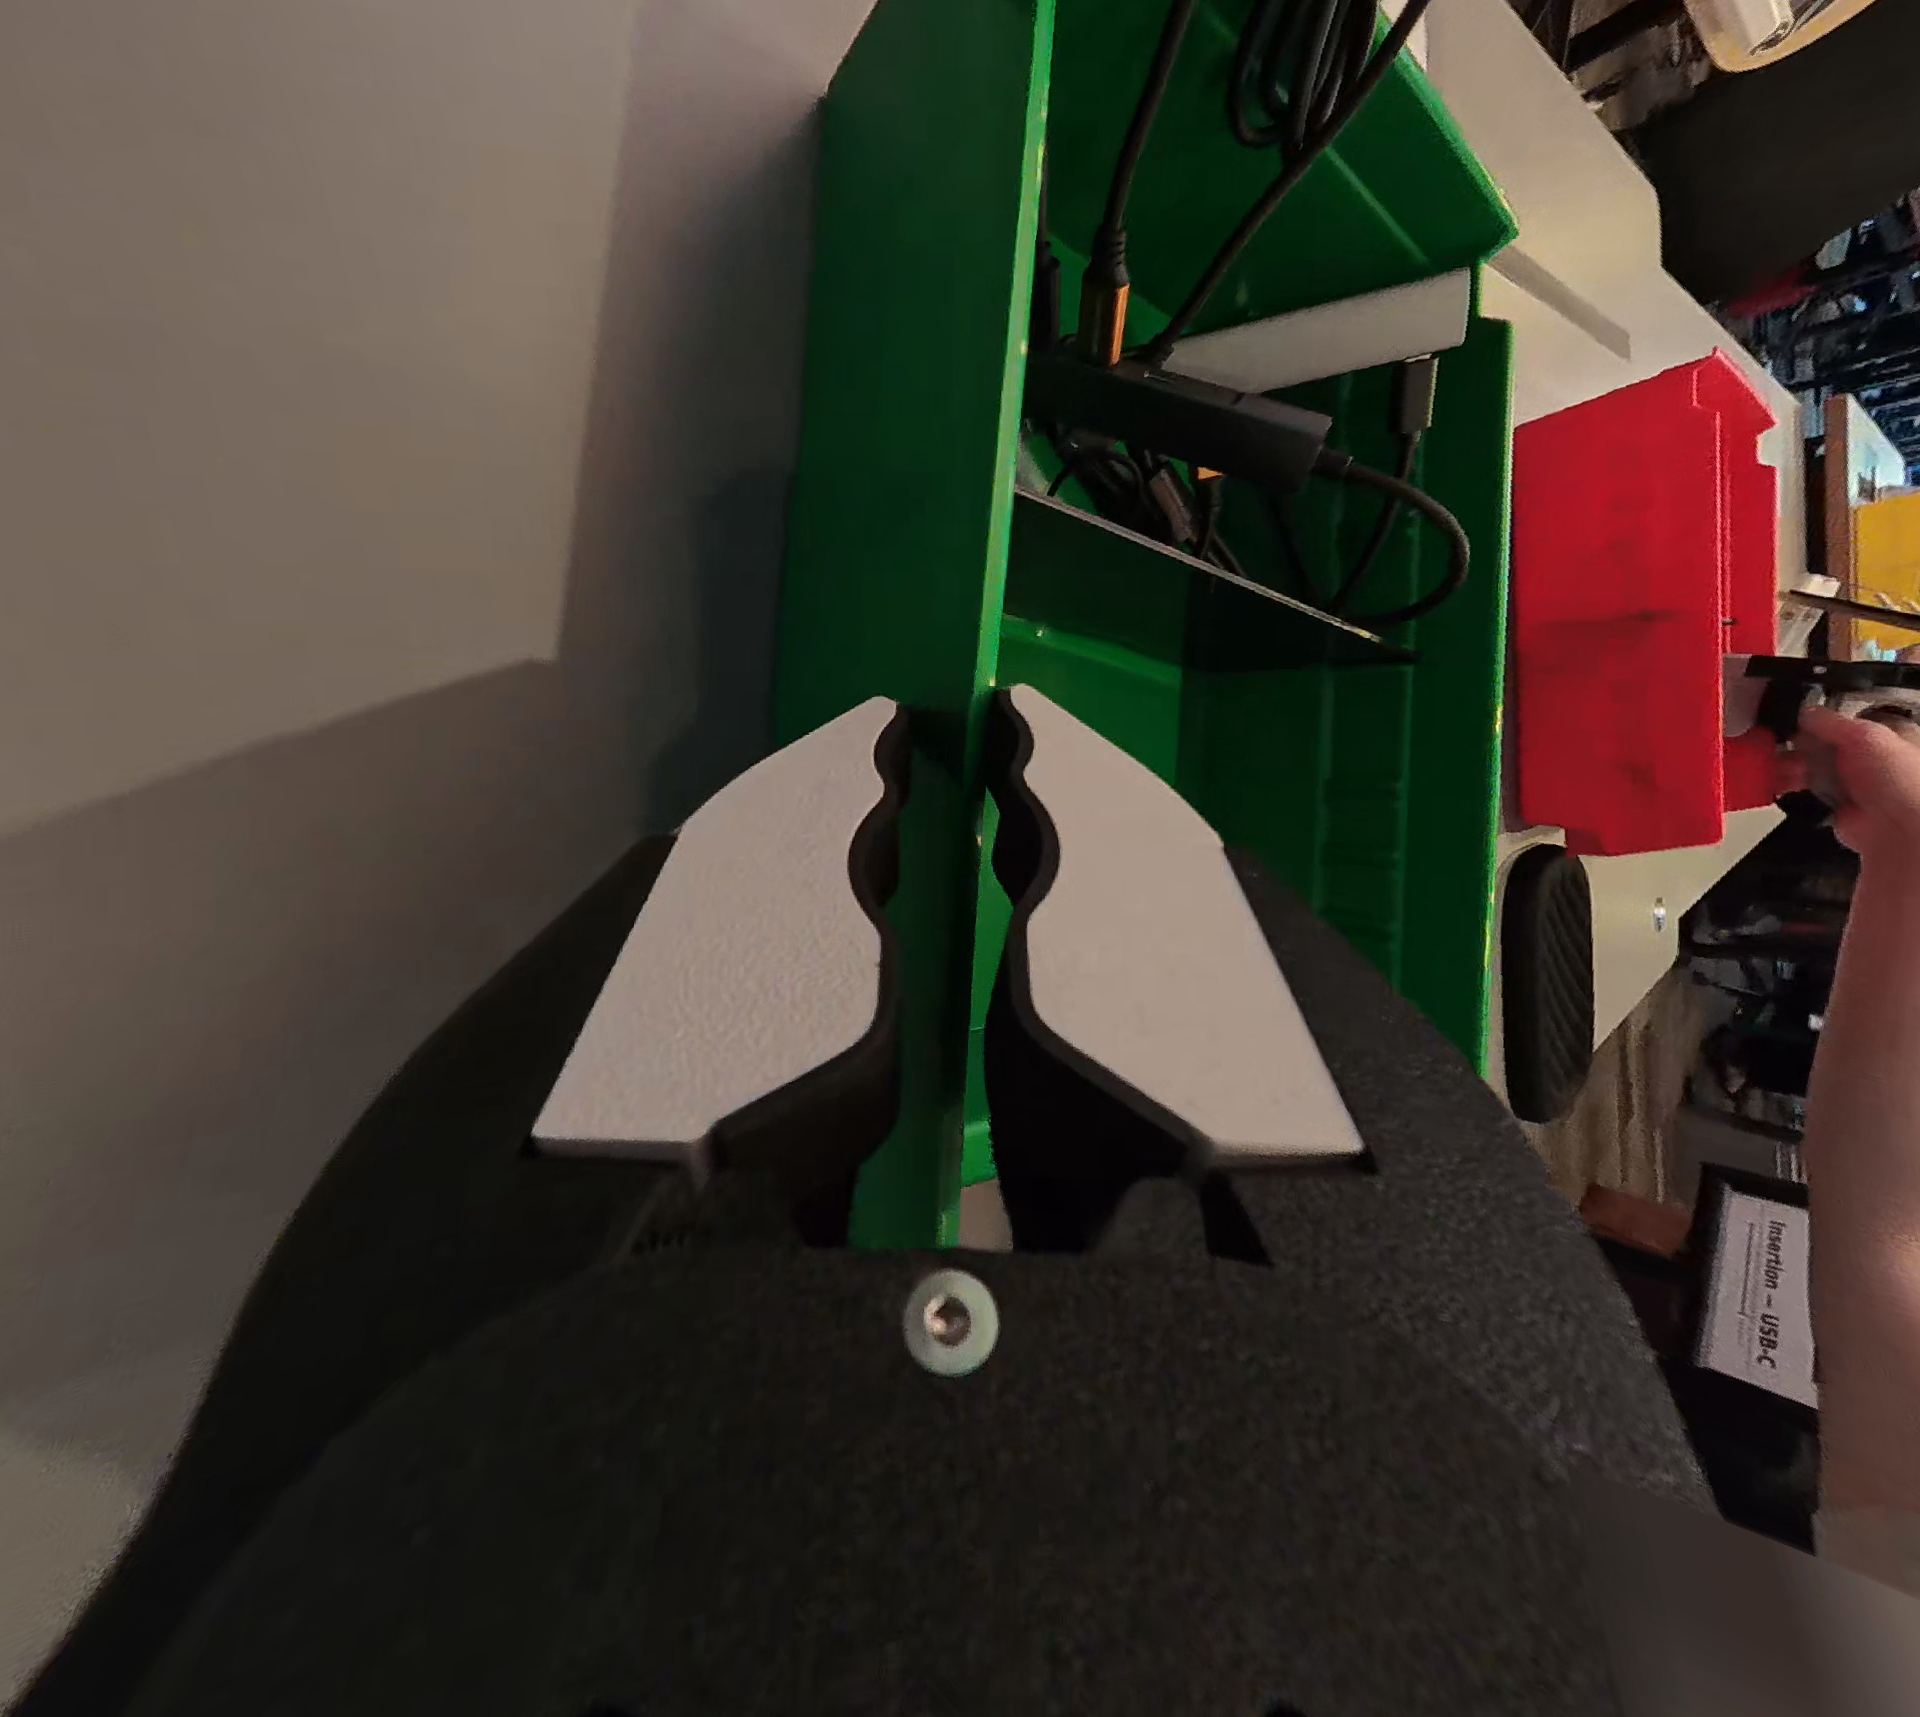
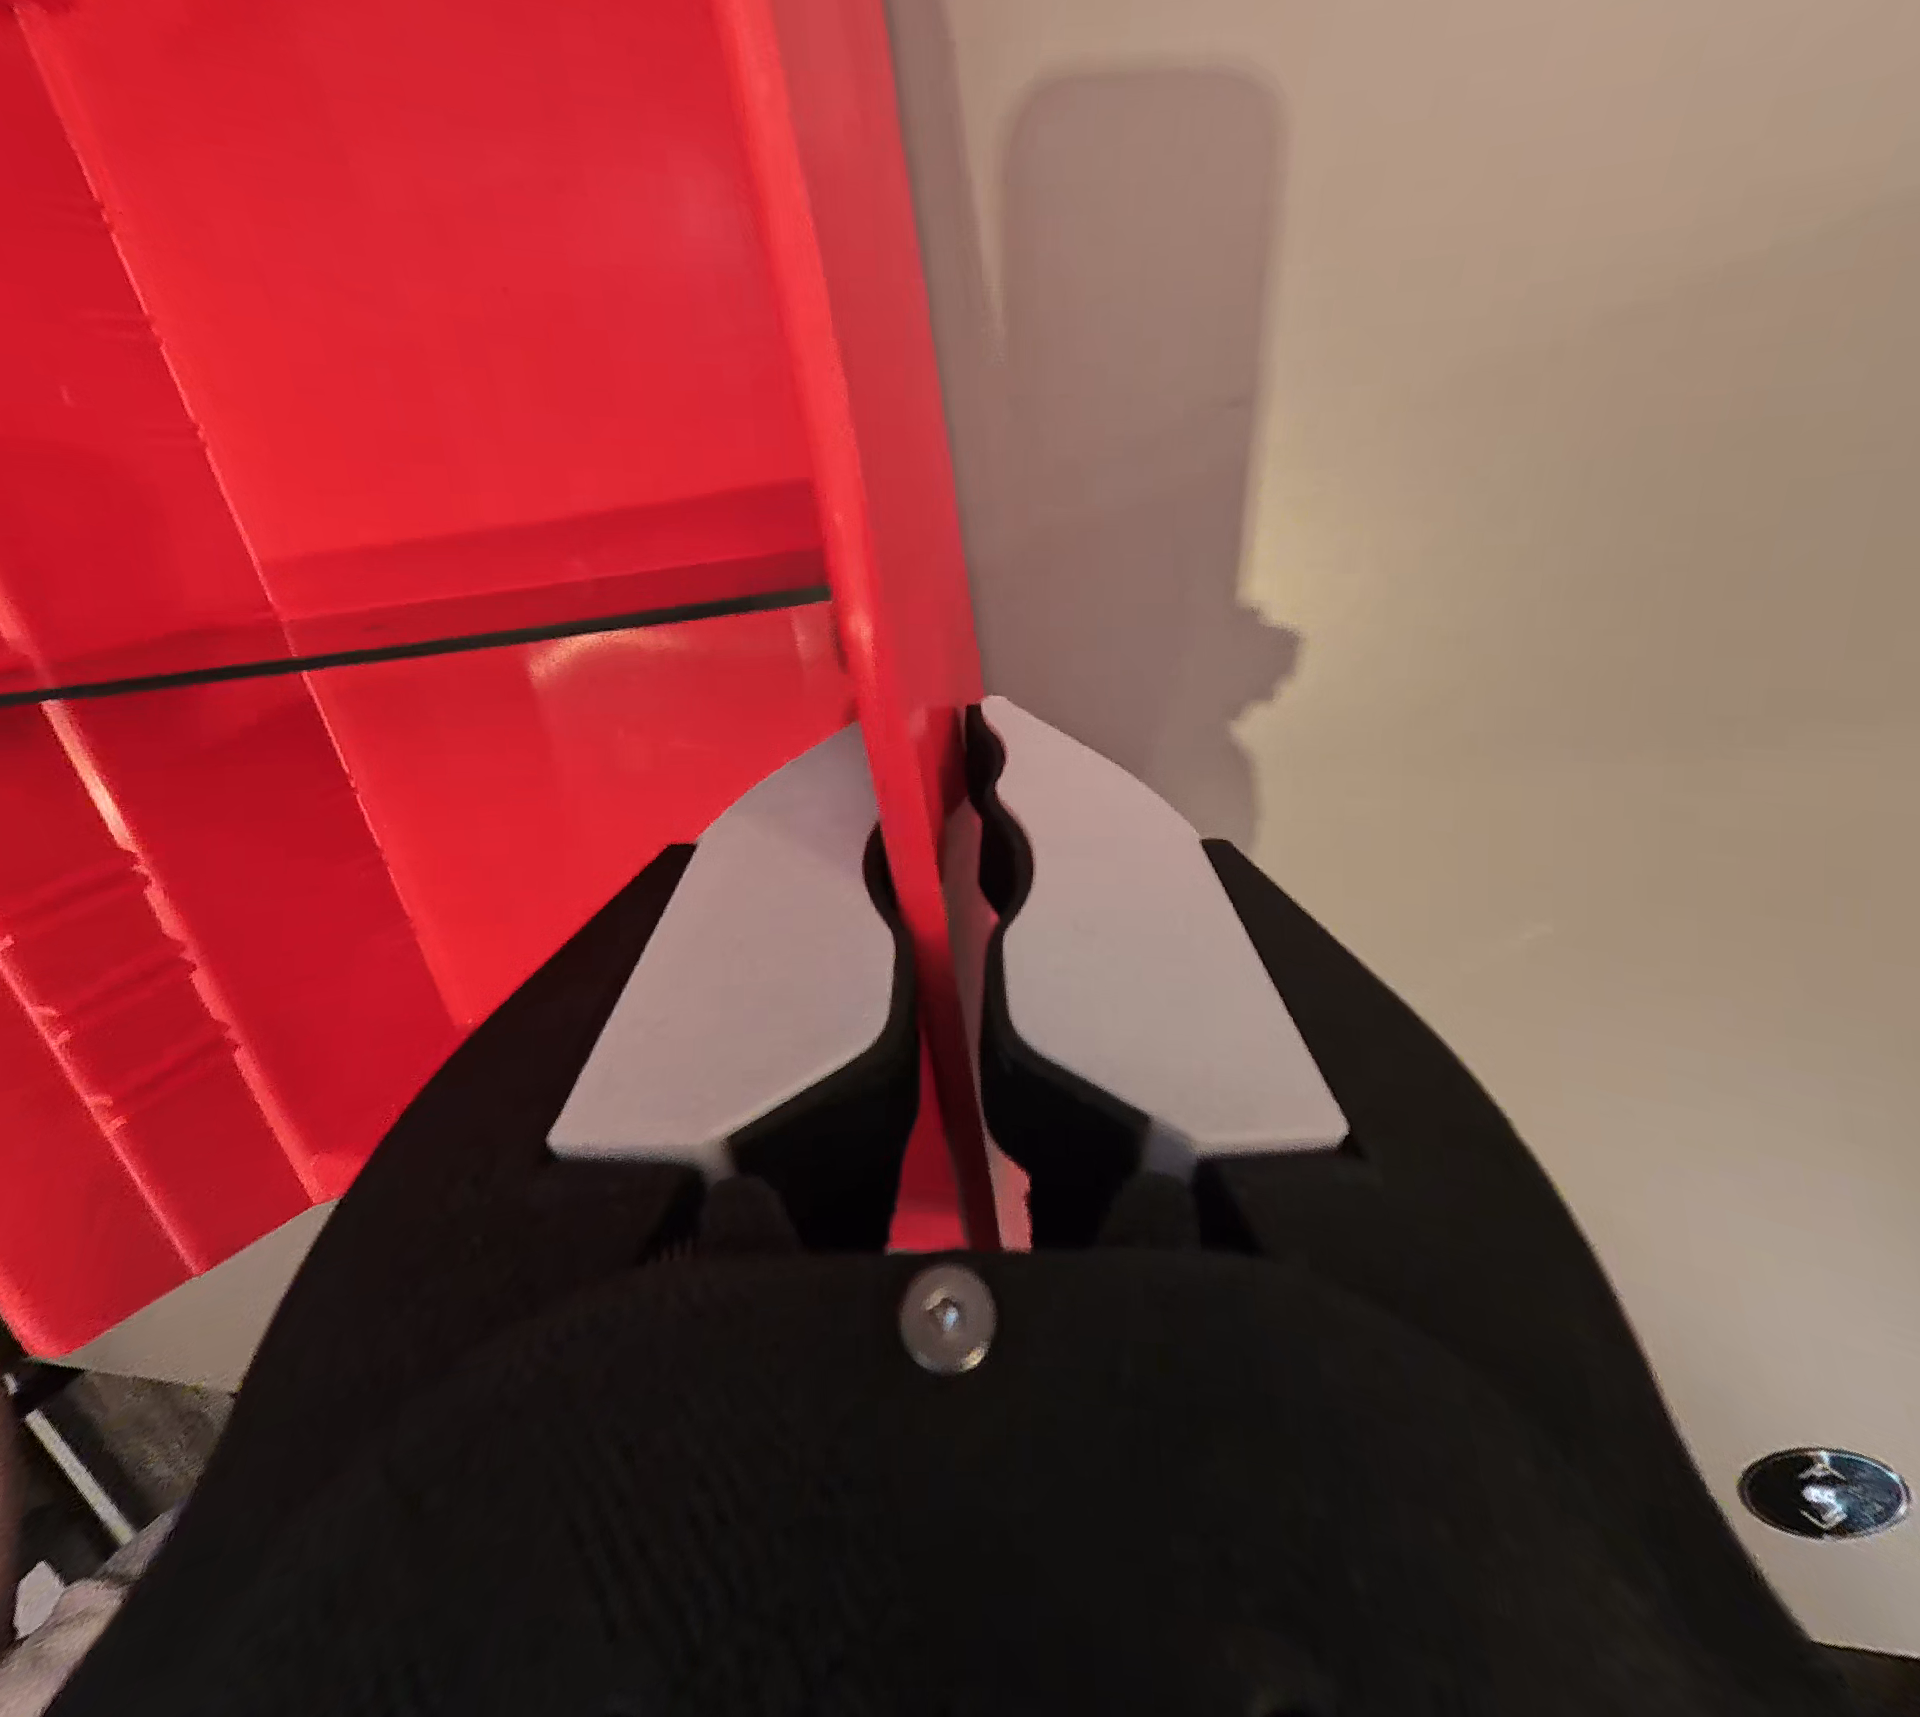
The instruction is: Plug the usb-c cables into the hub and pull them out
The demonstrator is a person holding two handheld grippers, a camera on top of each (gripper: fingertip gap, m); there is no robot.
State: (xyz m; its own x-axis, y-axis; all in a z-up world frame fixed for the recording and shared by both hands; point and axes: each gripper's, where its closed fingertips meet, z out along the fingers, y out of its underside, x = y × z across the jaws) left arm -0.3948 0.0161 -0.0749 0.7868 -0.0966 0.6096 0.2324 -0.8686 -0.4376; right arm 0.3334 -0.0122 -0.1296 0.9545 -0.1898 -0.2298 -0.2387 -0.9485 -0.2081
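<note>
hub (image 1: pixel 1195 410): dark, inside green bin (image 1: pixel 914 379) | black cables (image 1: pixel 1309 5): bundled beside

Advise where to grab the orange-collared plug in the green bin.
Grip the orange plug across its collar's flat sides, coming along its cable from the end away from the hub. It stands out from the hub in line with that cable, so the pull runs straight. The left claw currently clamps the green bin wall.

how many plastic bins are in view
2. The green bin, holding cables and the hub, has its wall between the left gripper's fingers. The red bin, empty as far as visible, is gripped by the right gripper.
</note>
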